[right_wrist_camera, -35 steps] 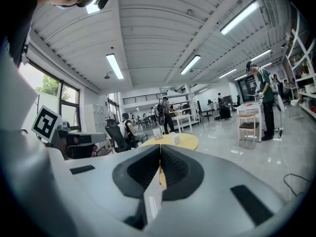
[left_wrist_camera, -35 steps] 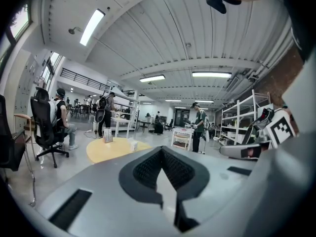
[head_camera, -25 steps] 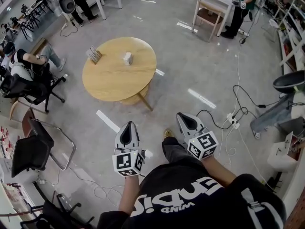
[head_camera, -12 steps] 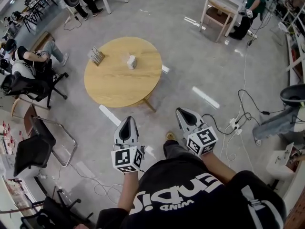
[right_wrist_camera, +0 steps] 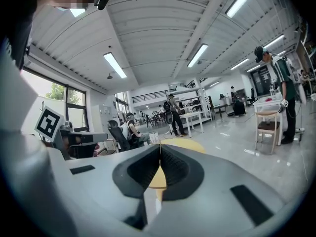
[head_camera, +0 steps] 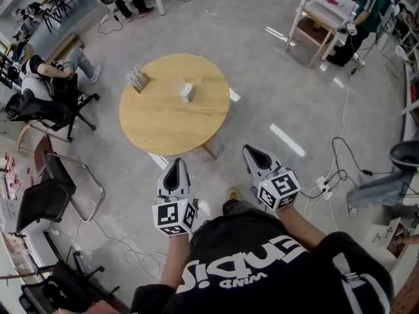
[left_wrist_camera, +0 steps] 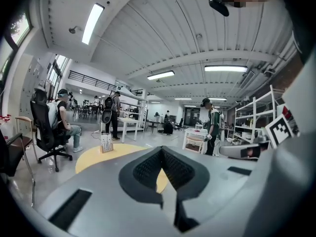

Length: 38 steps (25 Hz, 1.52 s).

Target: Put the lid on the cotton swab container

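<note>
Round wooden table (head_camera: 163, 123) ahead; left gripper (head_camera: 176, 166), right gripper (head_camera: 251, 152) both clenched, empty

The round surface (head_camera: 163, 120) is pale yellow wood and stands on a glossy grey floor (head_camera: 262, 77) with white tape strips. On the surface, the small container (head_camera: 187, 92) is whitish. Below the surface in the head view, the left tool (head_camera: 177, 165) and right tool (head_camera: 248, 150) are grey, with black pads and black-and-white square markers.

The head view looks steeply down, the round tabletop (head_camera: 171, 120) far off at eleven o'clock; both gripper views face that same tabletop nearly level, from afar.
</note>
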### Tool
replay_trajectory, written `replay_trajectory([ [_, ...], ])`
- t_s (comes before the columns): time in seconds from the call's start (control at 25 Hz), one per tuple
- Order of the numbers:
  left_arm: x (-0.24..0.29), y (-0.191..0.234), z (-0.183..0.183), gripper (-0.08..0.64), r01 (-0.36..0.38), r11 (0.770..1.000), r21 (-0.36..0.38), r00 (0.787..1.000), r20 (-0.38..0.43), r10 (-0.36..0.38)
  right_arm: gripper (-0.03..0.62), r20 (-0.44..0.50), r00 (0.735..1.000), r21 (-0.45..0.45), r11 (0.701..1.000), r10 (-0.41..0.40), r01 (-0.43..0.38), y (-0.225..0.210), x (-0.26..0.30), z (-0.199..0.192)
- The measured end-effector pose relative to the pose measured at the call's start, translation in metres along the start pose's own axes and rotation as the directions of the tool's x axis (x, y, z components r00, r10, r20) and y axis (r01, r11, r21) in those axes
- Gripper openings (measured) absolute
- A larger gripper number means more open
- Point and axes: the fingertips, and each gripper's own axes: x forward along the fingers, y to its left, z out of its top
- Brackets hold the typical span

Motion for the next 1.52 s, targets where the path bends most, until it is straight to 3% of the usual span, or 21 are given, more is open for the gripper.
replay_trajectory([
  [0.6, 0.036, 0.016, 0.002, 0.011, -0.070, 0.997, -0.024, 0.998, 0.000, 0.070, 0.003, -0.030, 0.996, -0.005, 0.996, 0.086, -0.086, -0.024, 0.051, 0.005],
  [0.88, 0.071, 0.038, 0.006, 0.009, -0.057, 0.998, -0.030, 0.998, 0.003, 0.057, 0.003, -0.035, 0.994, -0.009, 0.995, 0.100, -0.100, -0.026, 0.089, 0.008],
  [1.52, 0.170, 0.101, 0.038, 0.009, -0.007, 1.000, -0.012, 1.000, -0.020, 0.007, 0.003, -0.036, 0.998, 0.009, 0.999, 0.052, -0.052, -0.059, 0.195, 0.040],
])
